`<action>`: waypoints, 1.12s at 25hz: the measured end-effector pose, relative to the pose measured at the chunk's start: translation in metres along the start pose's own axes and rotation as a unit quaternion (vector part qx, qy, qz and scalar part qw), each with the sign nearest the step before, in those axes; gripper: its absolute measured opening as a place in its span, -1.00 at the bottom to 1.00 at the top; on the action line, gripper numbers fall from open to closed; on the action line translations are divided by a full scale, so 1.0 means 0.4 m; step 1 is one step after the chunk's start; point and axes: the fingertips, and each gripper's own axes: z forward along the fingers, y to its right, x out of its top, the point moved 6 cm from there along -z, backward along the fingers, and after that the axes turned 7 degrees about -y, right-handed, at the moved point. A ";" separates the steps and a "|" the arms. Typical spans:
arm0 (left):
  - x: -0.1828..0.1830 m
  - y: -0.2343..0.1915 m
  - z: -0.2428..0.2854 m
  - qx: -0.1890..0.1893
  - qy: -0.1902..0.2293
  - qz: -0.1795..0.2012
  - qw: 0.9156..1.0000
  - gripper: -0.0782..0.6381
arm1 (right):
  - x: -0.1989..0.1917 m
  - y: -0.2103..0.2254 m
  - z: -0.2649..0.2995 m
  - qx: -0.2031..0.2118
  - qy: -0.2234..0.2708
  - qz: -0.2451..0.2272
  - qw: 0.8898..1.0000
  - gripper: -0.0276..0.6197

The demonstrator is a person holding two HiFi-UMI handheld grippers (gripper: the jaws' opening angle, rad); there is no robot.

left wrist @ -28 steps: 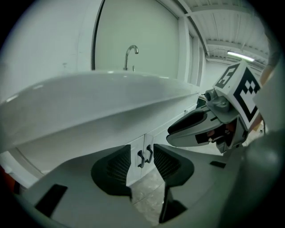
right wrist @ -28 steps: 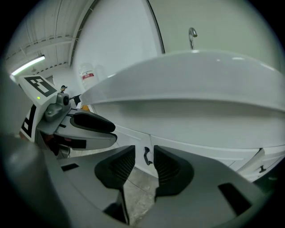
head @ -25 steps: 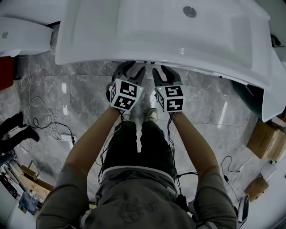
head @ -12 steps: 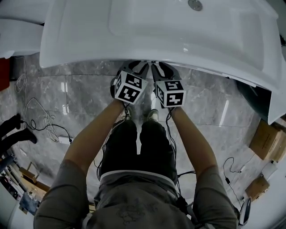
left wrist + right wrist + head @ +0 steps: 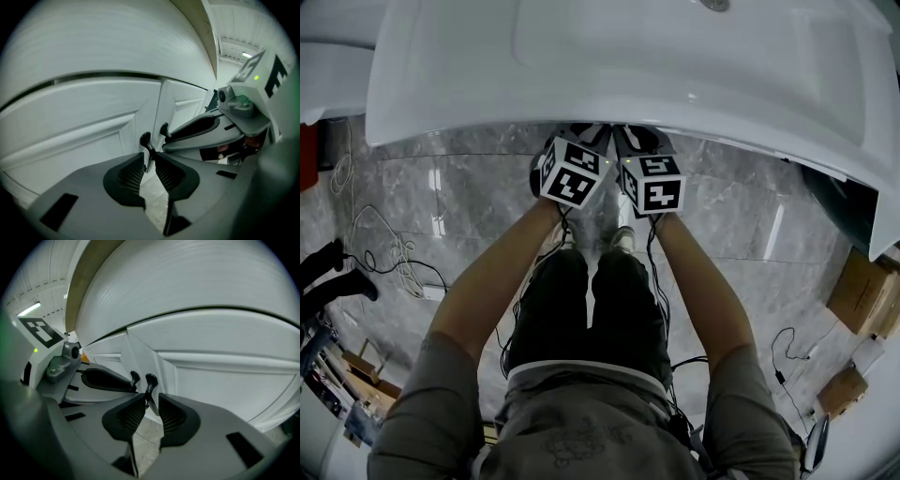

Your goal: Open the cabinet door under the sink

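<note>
Under the sink (image 5: 628, 75), at its front rim, the left tongs (image 5: 149, 161) straddle the left handle (image 5: 146, 142), a dark knob on a thin stem. Their jaws have just been closing, and the pads stand close on either side of the stem without plainly pinching it yet. Beside them the right tongs (image 5: 151, 401) do the same around the right handle (image 5: 151, 380), jaws likewise just closing, stem between the pads. Both handles sit side by side at the seam below the sink's middle. The left door (image 5: 79, 126) and right door (image 5: 225, 376) lie flush and shut beneath the sink. Reaching looks done; clamping firmly and pulling the doors outward remain.
</note>
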 end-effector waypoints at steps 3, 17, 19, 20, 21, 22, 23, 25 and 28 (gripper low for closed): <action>0.005 0.005 0.006 -0.004 0.004 0.003 1.000 -0.63 | 0.005 -0.004 0.001 -0.005 0.006 -0.017 1.000 -0.71; -0.048 0.038 -0.029 -0.003 0.032 0.056 0.998 -0.66 | -0.057 -0.030 -0.044 -0.008 0.036 -0.042 0.998 -0.76; -0.071 0.049 -0.042 -0.003 0.044 0.054 0.998 -0.66 | -0.078 -0.039 -0.061 -0.005 0.036 -0.043 0.998 -0.76; -0.083 0.055 -0.050 -0.002 0.048 0.050 0.998 -0.65 | -0.090 -0.043 -0.070 -0.005 0.037 -0.044 0.998 -0.76; -0.096 0.061 -0.057 -0.002 0.050 0.047 0.998 -0.65 | -0.103 -0.046 -0.079 -0.006 0.038 -0.046 0.998 -0.76; -0.108 0.068 -0.065 0.000 0.051 0.048 0.998 -0.65 | -0.117 -0.049 -0.089 -0.008 0.038 -0.049 0.998 -0.76; -0.119 0.075 -0.073 0.001 0.050 0.052 0.997 -0.65 | -0.130 -0.051 -0.099 -0.010 0.038 -0.050 0.998 -0.76; -0.143 0.091 -0.090 0.001 0.045 0.063 0.997 -0.65 | -0.157 -0.058 -0.121 -0.012 0.037 -0.044 0.998 -0.76; -0.183 0.108 -0.115 -0.002 0.043 0.062 0.997 -0.65 | -0.195 -0.058 -0.147 -0.011 0.043 -0.038 0.998 -0.76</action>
